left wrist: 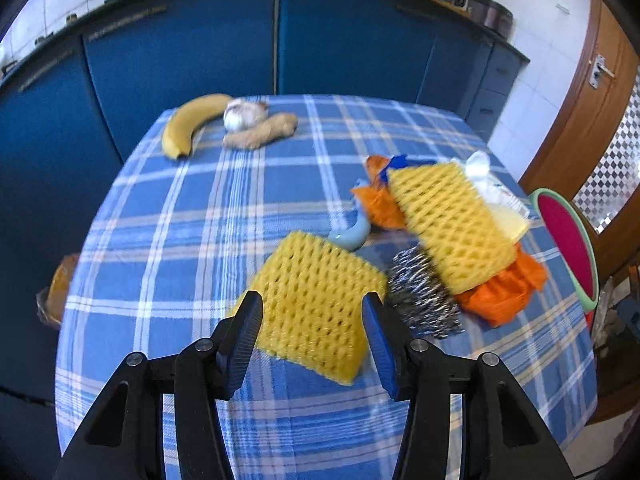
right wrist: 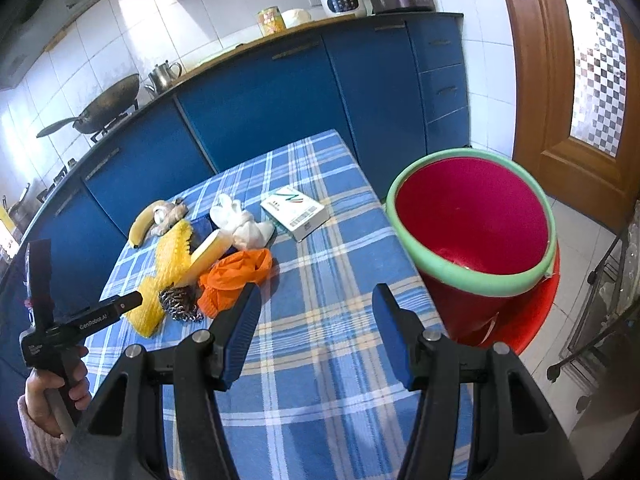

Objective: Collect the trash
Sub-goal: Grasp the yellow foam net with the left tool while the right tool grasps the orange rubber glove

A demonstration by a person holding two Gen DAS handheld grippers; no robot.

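While trash lies heaped mid-table | left gripper [left wrist: 312,312] jaws apart, straddling yellow foam net [left wrist: 316,304], unclamped | right gripper [right wrist: 316,308] jaws apart, empty, near red bucket [right wrist: 472,216] for drop-off

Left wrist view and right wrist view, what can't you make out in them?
- Left wrist view: the bucket is cut off by the table edge.
- Left wrist view: the steel scourer is partly hidden by yellow foam netting and blurred.
- Right wrist view: print on the small box is too small to read.
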